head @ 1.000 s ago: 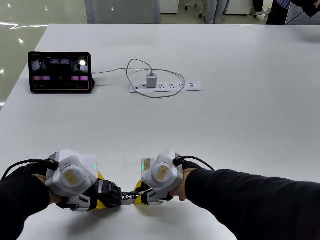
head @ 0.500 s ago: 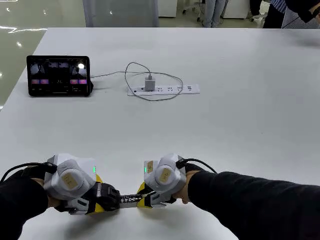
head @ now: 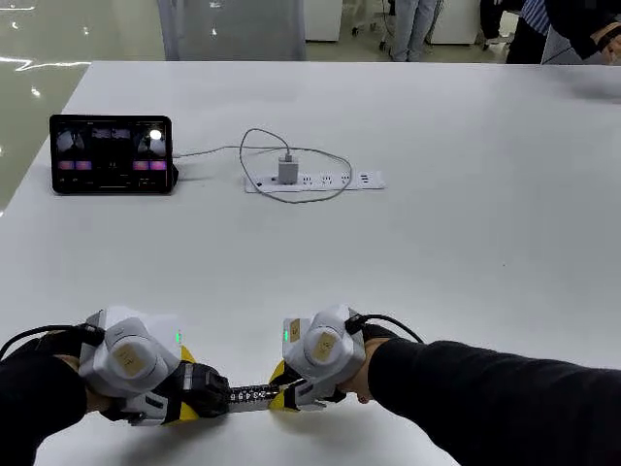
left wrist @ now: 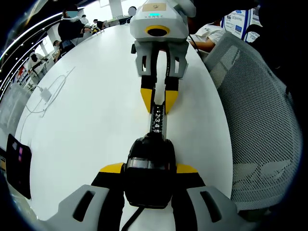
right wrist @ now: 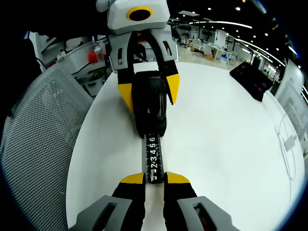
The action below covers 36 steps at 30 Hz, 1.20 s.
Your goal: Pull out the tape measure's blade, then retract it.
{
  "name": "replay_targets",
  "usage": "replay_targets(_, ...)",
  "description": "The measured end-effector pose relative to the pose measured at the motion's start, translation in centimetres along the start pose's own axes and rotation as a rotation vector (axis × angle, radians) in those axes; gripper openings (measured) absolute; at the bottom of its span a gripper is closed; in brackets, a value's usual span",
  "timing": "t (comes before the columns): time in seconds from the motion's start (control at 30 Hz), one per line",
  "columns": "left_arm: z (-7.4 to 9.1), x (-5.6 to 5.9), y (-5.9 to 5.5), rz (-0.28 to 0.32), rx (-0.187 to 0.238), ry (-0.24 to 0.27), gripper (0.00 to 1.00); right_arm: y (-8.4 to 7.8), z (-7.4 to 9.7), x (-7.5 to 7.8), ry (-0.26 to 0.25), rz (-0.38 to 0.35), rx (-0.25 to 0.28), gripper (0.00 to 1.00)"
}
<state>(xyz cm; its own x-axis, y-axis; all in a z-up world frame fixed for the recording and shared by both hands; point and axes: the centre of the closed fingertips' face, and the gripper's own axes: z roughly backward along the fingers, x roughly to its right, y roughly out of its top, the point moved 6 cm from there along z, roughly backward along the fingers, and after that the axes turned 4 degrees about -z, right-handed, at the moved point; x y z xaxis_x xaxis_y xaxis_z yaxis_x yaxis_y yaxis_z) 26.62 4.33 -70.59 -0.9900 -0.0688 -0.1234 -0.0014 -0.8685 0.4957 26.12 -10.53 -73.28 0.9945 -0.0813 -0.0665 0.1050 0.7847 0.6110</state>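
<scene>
- Since a second ago, the left gripper (head: 199,393) and the right gripper (head: 283,396) are drawn a little further apart at the near edge of the table (head: 437,243), and a longer stretch of the blade (head: 254,395) is bared between them.
- At the far left of the table, a tablet (head: 112,153) is propped upright with its screen lit.
- The left gripper is seen closed around the tape measure case (head: 209,391); in the left gripper view its yellow-tipped jaws are pressed against both sides of the black case (left wrist: 150,166), which is held low over the tabletop.
- From the mouth of the case the blade (left wrist: 157,120) is run out straight and level towards the right, just above the table; in the right gripper view its printed numerals (right wrist: 152,159) are read up to 6.
- The free end of the blade is pinched between the jaws of the right gripper (right wrist: 155,179), which are brought almost together on it, the yellow tips lying on either side of the strip.
- Further back, right of the tablet, a white power strip (head: 320,181) is laid flat, with a charger (head: 288,172) plugged into it and a cable (head: 209,149) run from it to the tablet.
- A mesh chair (left wrist: 260,120) is seen beyond the table's edge in the left gripper view.
</scene>
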Motion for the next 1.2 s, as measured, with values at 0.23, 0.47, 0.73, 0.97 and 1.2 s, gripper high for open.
replay_targets(0.23, 0.0, 0.0, 0.0, -0.001, 0.000, 0.000, 0.32, -0.4, 0.3, 0.0, -0.003, -0.008, -0.003, 0.10)
replay_targets(0.47, 0.0, 0.0, -0.1, -0.002, 0.000, 0.000, 0.32, -0.8, 0.6, -0.1, -0.008, -0.010, -0.006, 0.10)
replay_targets(0.73, 0.1, 0.1, 0.0, -0.002, -0.001, -0.001, 0.32, -1.2, 0.9, 0.0, -0.007, -0.005, -0.014, 0.10)
replay_targets(0.97, 0.1, 0.1, 0.1, -0.003, 0.000, 0.000, 0.32, -1.4, 1.2, 0.0, -0.010, -0.007, -0.014, 0.10)
replay_targets(1.2, 0.1, 0.1, 0.1, -0.003, 0.000, 0.001, 0.32, -1.7, 1.3, 0.1, -0.010, -0.012, -0.017, 0.10)
